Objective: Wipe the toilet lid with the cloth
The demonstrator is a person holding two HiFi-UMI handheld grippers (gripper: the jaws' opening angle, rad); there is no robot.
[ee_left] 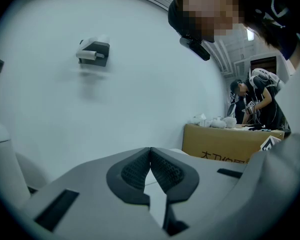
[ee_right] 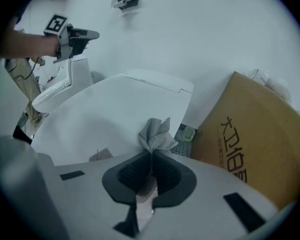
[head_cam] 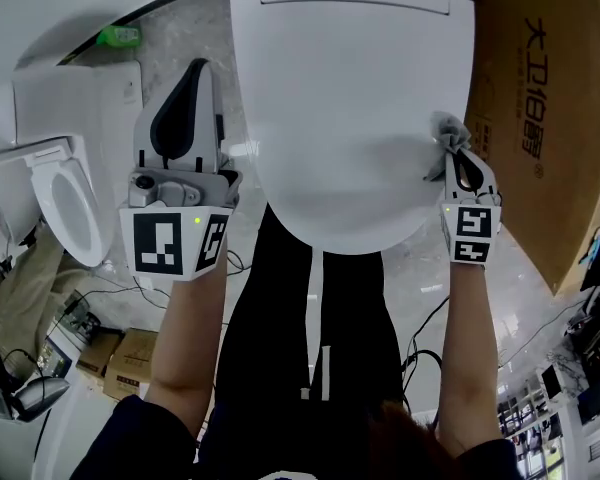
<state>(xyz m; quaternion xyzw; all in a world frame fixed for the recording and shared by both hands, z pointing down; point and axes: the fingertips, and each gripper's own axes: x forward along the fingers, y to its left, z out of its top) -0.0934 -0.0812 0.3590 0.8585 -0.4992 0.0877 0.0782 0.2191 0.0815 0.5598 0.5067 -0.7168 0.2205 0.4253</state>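
My right gripper (ee_right: 151, 153) is clenched on the grey cloth (ee_right: 155, 133), which sits at the right edge of the white toilet lid (head_cam: 350, 118), while my left gripper (ee_left: 150, 150) is closed on nothing, left of the lid.

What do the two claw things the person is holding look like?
The left claw and right claw are light grey with black ribbed pads. Each carries a white cube with black square markers. The person wears dark clothing.
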